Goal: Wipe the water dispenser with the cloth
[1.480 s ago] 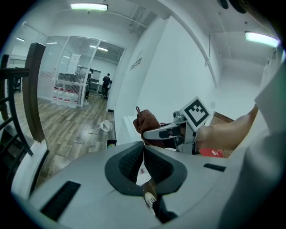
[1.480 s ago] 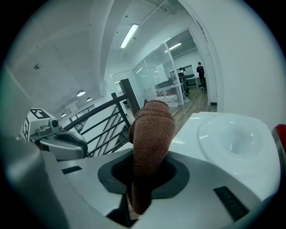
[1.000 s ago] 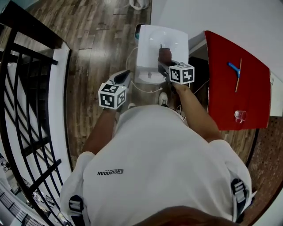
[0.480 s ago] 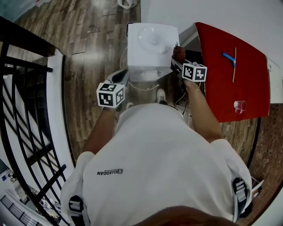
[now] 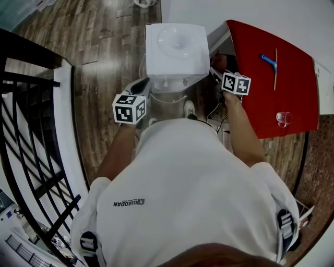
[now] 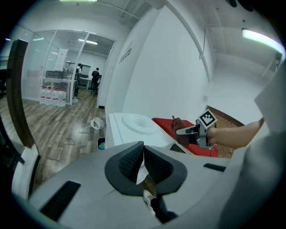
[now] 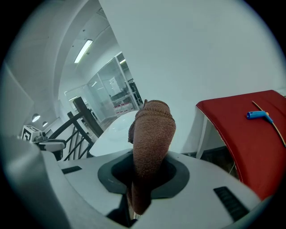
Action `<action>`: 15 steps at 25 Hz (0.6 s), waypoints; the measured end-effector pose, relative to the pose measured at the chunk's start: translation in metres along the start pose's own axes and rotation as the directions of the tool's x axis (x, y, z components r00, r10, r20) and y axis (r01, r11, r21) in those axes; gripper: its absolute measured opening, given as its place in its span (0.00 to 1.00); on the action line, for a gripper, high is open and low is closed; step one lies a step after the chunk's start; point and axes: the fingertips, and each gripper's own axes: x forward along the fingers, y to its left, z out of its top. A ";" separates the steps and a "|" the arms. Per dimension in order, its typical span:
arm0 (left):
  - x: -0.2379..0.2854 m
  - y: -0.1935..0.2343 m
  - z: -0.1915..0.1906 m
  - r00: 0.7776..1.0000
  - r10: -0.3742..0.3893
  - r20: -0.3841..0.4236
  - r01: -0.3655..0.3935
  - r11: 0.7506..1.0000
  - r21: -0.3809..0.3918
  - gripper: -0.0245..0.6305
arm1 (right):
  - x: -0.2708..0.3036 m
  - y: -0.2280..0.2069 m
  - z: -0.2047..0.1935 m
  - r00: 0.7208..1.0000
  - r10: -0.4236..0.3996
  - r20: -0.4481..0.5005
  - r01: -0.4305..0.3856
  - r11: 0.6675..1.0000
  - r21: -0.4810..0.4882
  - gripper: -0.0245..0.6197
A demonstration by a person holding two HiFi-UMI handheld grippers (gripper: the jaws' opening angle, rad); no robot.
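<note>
So the brown cloth (image 7: 149, 134) is pinched upright in the right gripper (image 7: 145, 179), just beside the white water dispenser (image 5: 175, 49) on its right side, in the tight gap toward the red table (image 5: 292, 88). The left gripper (image 6: 143, 167) has its jaws pressed together on nothing and hangs near the dispenser's front left corner. The dispenser's back sits against the white wall (image 5: 261, 15). To the left, wood floor (image 5: 104, 52) runs open out to a black railing (image 5: 31, 130).

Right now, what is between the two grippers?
The white dispenser stands between the left gripper and the right gripper, whose jaws hold the cloth. The head view shows this best.
</note>
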 end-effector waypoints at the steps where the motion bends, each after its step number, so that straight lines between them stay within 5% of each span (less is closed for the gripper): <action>1: 0.000 0.000 0.001 1.000 -0.001 0.002 0.001 1.000 0.001 0.04 | -0.001 0.000 0.001 1.000 -0.003 0.003 0.003 1.000 0.000 0.14; 8: -0.002 -0.005 -0.005 1.000 -0.022 -0.001 0.022 1.000 0.001 0.04 | -0.007 0.009 0.004 0.999 -0.017 0.042 0.019 0.999 -0.042 0.14; 15: -0.009 0.005 -0.016 1.000 -0.008 0.000 0.008 1.000 -0.010 0.04 | -0.004 0.074 -0.016 0.992 0.110 0.063 -0.102 0.989 -0.108 0.14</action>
